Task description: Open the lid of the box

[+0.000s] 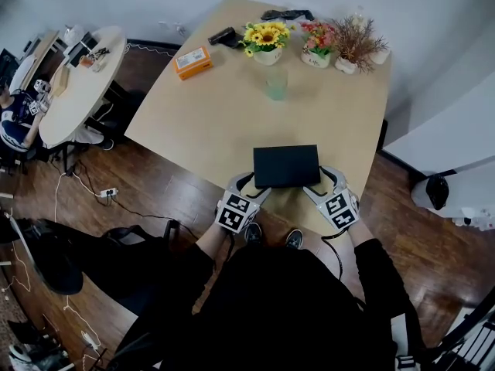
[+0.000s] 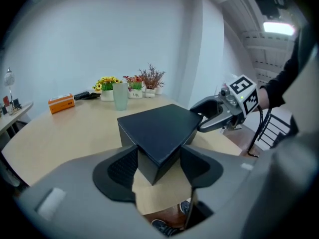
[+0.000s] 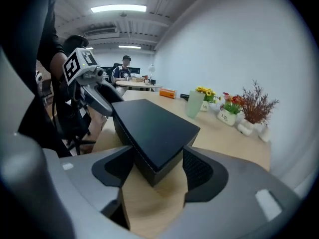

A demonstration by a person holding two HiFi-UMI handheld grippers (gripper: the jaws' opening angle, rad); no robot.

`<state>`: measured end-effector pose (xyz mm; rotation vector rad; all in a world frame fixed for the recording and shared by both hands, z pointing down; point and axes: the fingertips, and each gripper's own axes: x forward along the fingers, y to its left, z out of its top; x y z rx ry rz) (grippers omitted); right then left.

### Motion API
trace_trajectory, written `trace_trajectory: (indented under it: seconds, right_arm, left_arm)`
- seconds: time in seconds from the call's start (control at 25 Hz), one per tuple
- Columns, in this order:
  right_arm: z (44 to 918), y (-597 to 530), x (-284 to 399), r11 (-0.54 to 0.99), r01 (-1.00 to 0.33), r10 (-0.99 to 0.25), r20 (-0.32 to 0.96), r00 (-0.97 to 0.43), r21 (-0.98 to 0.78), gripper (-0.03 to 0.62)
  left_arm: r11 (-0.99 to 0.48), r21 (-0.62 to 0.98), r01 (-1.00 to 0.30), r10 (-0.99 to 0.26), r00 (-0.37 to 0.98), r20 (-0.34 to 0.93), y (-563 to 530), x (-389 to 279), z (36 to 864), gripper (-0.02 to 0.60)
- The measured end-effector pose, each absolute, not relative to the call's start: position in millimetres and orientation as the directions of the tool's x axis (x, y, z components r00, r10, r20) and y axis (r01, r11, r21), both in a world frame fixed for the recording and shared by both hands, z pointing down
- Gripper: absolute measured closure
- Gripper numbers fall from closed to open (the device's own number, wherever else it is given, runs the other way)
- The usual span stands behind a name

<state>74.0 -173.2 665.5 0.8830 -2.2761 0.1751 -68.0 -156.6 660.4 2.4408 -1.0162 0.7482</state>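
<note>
Head view: black box [image 1: 286, 166] lies flat at the tabletop's [image 1: 216, 122] near edge, lid down. The left gripper [image 1: 249, 185] straddles its near-left corner and the right gripper [image 1: 322, 182] its near-right. Both jaws stand wide apart, not clamped.

Risks, as I judge them:
- The pads meet slanted corner faces and may skid off.
- A grip spanning lid and base would lift the whole box.
- A tug toward the person could drag it off the edge.

Box: low, rectangular, matte, finely grained, sharp-cornered. Pads: dark, dimpled. Tabletop: pale, smooth wood-look. Well beyond stands a translucent green cup [image 1: 277, 83].
</note>
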Motion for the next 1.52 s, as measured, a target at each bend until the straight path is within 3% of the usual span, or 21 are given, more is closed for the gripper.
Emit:
trace_trajectory:
  seconds: [0.2, 0.36, 0.6, 0.68, 0.8, 0.92, 1.0, 1.08, 1.2, 1.24, 1.32, 1.52]
  right_arm:
    - [668, -173, 75, 0.706, -0.706, -0.533, 0.617, -0.579, -0.053, 0.306]
    - [669, -172, 75, 0.703, -0.708, -0.522, 0.623, -0.583, -0.074, 0.306]
    - [667, -168, 80, 0.695, -0.708, -0.504, 0.618, -0.603, -0.124, 0.307]
    - [653, -171, 86, 0.688, -0.723, -0.558, 0.591, -0.583, -0.063, 0.299]
    - [621, -176, 88, 0.7, -0.674, -0.674, 0.531, -0.513, 0.238, 0.299]
    - [603, -172, 70, 0.709, -0.429, -0.703, 0.512, -0.494, 0.56, 0.301]
    - [603, -168, 58, 0.697, -0.243, -0.688, 0.534, -0.492, 0.674, 0.315]
    - [600, -169, 53, 0.675, -0.158, -0.688, 0.539, -0.486, 0.72, 0.333]
    - [599, -181, 59, 0.653, -0.173, -0.714, 0.524, -0.464, 0.737, 0.354]
    - [597, -186, 63, 0.649, -0.196, -0.724, 0.517, -0.456, 0.735, 0.391]
    - [589, -194, 67, 0.656, -0.253, -0.729, 0.511, -0.456, 0.711, 0.536]
    - [575, -201, 64, 0.695, -0.257, -0.693, 0.533, -0.485, 0.671, 0.539]
  left_arm:
    - [-0.618, 0.242, -0.747, -0.546, 0.631, 0.552, -159, -67, 656, 0.341]
    - [-0.508, 0.491, -0.708, -0.557, 0.704, 0.44, -161, -67, 646, 0.313]
    - [-0.556, 0.391, -0.734, -0.538, 0.676, 0.504, -156, -68, 646, 0.333]
    - [-0.556, 0.356, -0.751, -0.563, 0.655, 0.504, -157, -70, 639, 0.333]
    - [-0.566, 0.303, -0.767, -0.588, 0.633, 0.504, -159, -73, 631, 0.336]
    - [-0.561, 0.309, -0.768, -0.599, 0.634, 0.489, -162, -74, 622, 0.337]
    - [-0.532, 0.355, -0.769, -0.62, 0.639, 0.456, -167, -76, 610, 0.337]
    - [-0.508, 0.389, -0.769, -0.644, 0.638, 0.422, -172, -76, 597, 0.348]
    - [-0.497, 0.406, -0.767, -0.655, 0.638, 0.404, -179, -76, 587, 0.356]
    - [-0.494, 0.412, -0.765, -0.656, 0.639, 0.401, -181, -76, 585, 0.356]
    - [-0.49, 0.418, -0.764, -0.66, 0.639, 0.394, -183, -76, 583, 0.357]
    - [-0.504, 0.373, -0.779, -0.643, 0.627, 0.44, -171, -80, 594, 0.371]
